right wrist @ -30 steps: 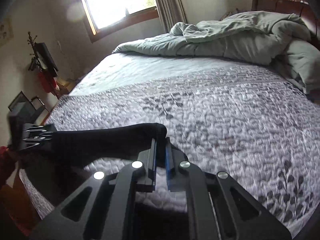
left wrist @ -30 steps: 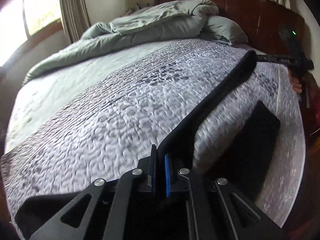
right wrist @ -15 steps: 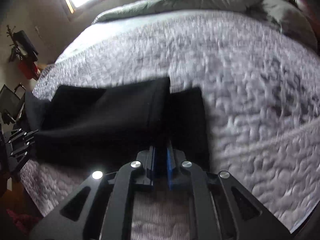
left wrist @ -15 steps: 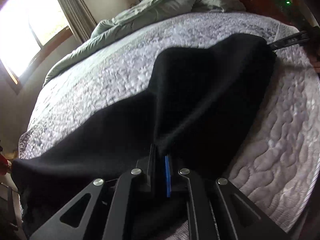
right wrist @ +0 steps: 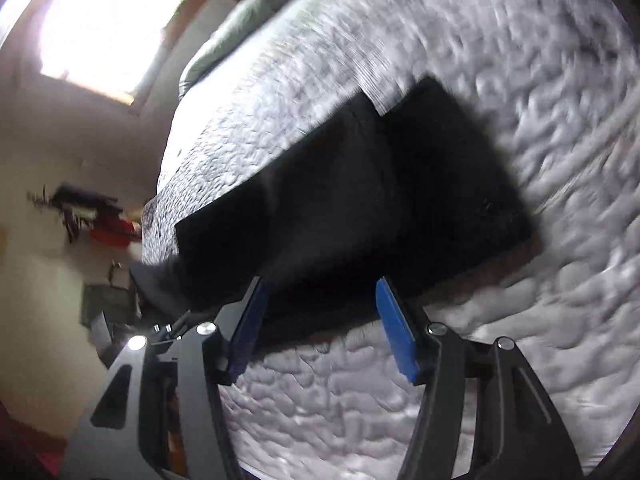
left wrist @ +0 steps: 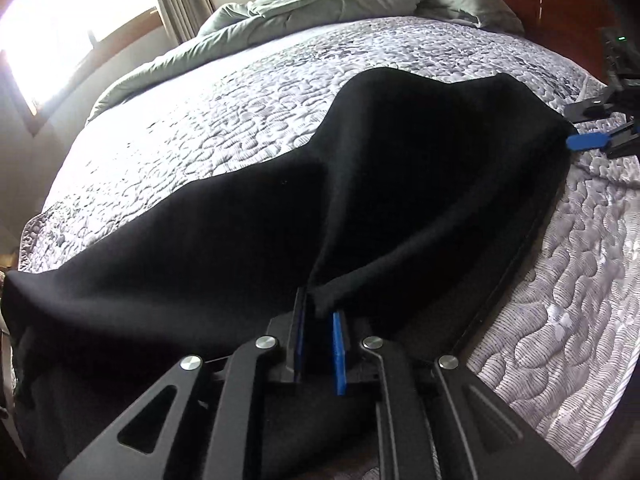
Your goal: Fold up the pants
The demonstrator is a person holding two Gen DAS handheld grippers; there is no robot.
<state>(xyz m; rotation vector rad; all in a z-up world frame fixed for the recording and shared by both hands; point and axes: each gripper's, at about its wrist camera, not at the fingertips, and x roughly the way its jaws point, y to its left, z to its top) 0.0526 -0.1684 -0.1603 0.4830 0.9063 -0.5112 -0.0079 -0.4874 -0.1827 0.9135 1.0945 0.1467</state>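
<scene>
- The pants (left wrist: 280, 240) are lying draped across the quilted bed (left wrist: 240, 100)
- The left gripper (left wrist: 319, 320) is pinching a fabric edge, probably to keep the fold in place
- The right gripper (right wrist: 320, 300) is gaping wide just beside the cloth, holding nothing

A grey quilted bedspread (left wrist: 224, 136), a rumpled green duvet (left wrist: 320, 4), a bright window (right wrist: 108, 28)

Both wrist cameras sit low and close at the bed's (left wrist: 248, 120) near edge, facing across the same black pants (left wrist: 400, 184).
</scene>
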